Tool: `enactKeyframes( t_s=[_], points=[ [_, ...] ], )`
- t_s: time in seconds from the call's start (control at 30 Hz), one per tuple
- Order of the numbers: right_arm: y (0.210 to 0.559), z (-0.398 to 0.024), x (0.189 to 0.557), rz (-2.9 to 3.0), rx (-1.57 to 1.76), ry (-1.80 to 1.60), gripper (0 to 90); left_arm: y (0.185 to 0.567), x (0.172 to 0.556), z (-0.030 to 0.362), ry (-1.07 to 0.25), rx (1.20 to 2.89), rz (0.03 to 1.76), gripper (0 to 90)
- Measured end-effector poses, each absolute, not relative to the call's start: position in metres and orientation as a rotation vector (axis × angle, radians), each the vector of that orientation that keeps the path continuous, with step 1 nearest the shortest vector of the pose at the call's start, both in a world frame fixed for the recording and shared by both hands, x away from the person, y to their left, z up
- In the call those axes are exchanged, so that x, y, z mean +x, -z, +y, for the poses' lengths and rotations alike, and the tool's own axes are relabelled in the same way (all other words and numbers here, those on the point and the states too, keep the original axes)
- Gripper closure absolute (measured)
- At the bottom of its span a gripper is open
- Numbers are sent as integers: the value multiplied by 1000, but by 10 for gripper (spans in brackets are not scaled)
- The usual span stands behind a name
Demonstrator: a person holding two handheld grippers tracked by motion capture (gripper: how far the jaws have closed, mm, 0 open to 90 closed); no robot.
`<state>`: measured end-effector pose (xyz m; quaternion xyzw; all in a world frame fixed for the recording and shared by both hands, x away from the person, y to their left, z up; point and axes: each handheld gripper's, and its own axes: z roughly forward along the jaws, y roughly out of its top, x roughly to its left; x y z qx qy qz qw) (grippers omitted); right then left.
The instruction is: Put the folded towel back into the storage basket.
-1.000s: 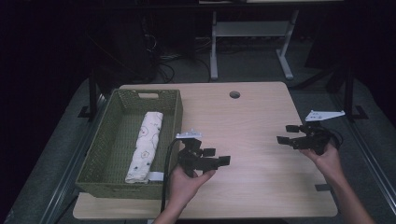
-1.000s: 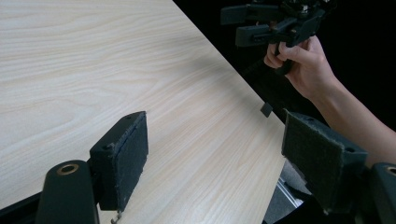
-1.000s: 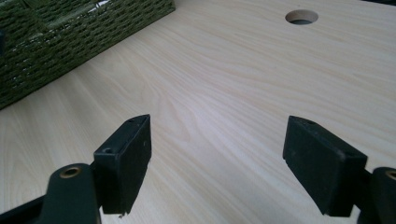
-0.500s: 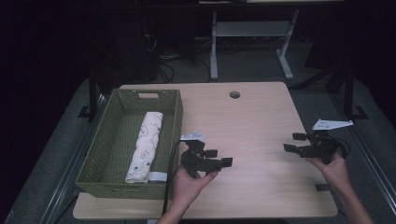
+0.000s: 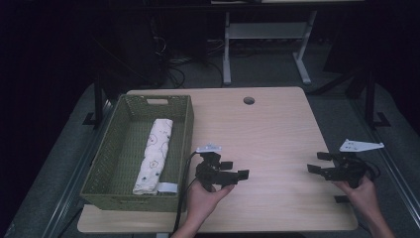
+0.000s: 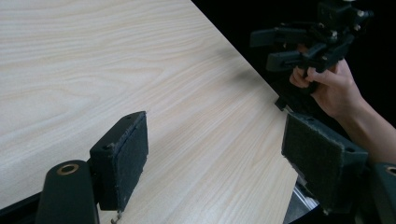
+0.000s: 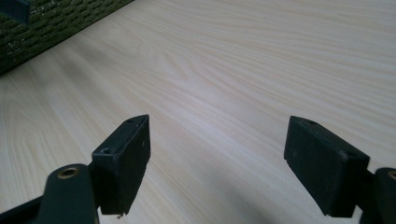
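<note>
While both grippers sit spread and empty, left gripper [image 5: 235, 170] is nearer: rolled cloth [image 5: 154, 154] at its 9 o'clock, long axis 12-to-6, right gripper [image 5: 317, 163] well apart.

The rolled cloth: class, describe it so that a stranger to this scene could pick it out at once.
Start at the light wooden table and go to its left side, where a green woven rectangular basket sits. Inside lies the rolled white cloth with a small printed pattern, stretched lengthwise along the basket floor. It is the one pale, soft thing there; everything else nearby is hard and black.
</note>
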<state>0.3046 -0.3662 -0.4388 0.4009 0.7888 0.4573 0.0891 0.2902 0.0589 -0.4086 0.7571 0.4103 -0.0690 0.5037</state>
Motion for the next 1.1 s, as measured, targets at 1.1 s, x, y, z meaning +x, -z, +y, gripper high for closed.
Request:
enactKeyframes(
  t_s=[1.1],
  points=[
    [459,-369,253,2321,1231,-1381,207,422,280,59,147,1825,986,224]
  ],
)
